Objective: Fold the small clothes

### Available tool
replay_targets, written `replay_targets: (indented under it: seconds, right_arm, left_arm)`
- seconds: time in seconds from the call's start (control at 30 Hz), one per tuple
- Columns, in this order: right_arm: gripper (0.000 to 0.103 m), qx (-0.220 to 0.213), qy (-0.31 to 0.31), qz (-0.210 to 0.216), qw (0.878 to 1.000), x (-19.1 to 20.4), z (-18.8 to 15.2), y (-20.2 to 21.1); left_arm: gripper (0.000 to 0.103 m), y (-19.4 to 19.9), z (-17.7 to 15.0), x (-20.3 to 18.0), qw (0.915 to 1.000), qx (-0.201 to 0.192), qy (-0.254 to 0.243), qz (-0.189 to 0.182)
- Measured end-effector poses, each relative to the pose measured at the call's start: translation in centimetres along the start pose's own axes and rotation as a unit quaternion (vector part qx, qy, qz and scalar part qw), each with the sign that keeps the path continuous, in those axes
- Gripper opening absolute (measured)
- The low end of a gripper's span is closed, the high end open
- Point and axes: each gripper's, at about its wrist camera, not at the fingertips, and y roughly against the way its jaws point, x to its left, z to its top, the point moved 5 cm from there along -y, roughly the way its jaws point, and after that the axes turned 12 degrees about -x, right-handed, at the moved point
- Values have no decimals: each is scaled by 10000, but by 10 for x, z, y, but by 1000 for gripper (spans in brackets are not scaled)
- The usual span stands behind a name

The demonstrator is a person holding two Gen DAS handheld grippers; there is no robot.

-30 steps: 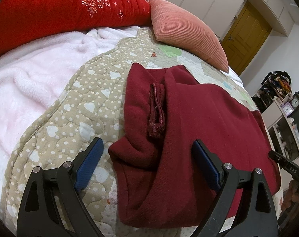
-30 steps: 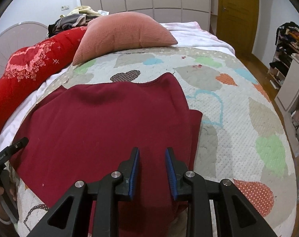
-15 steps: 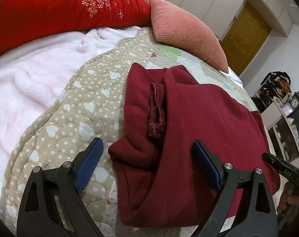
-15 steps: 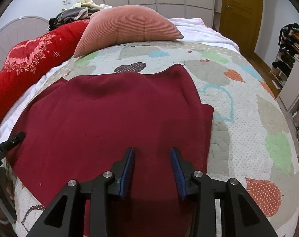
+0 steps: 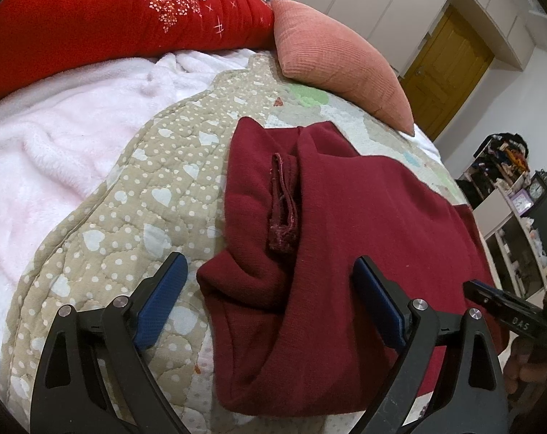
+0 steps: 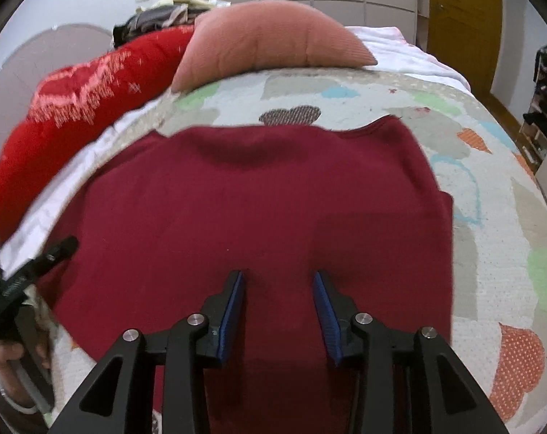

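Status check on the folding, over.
Left tool open, right tool open, both empty. Dark red knit garment lies part-folded on patterned quilt. Nothing obstructing.

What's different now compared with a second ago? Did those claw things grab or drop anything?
The right gripper has opened: its blue fingers, nearly together a second ago, now stand well apart over the dark red garment, and it has moved forward over it. It grips nothing. The left gripper stayed wide open, straddling the garment's bunched end. The garment has not moved on the quilt.
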Motion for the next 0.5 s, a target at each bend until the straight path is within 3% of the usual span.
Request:
replay_targets:
  seconds: [0.13, 0.5]
  right_arm:
    - [41, -2, -130, 345, 9993, 22, 11, 1]
    - [46, 274, 312, 1352, 9900, 137, 61, -42]
  left_arm:
    - [93, 5, 2, 3, 9997, -82, 167, -144]
    - [93, 5, 1, 3, 9997, -67, 163, -142]
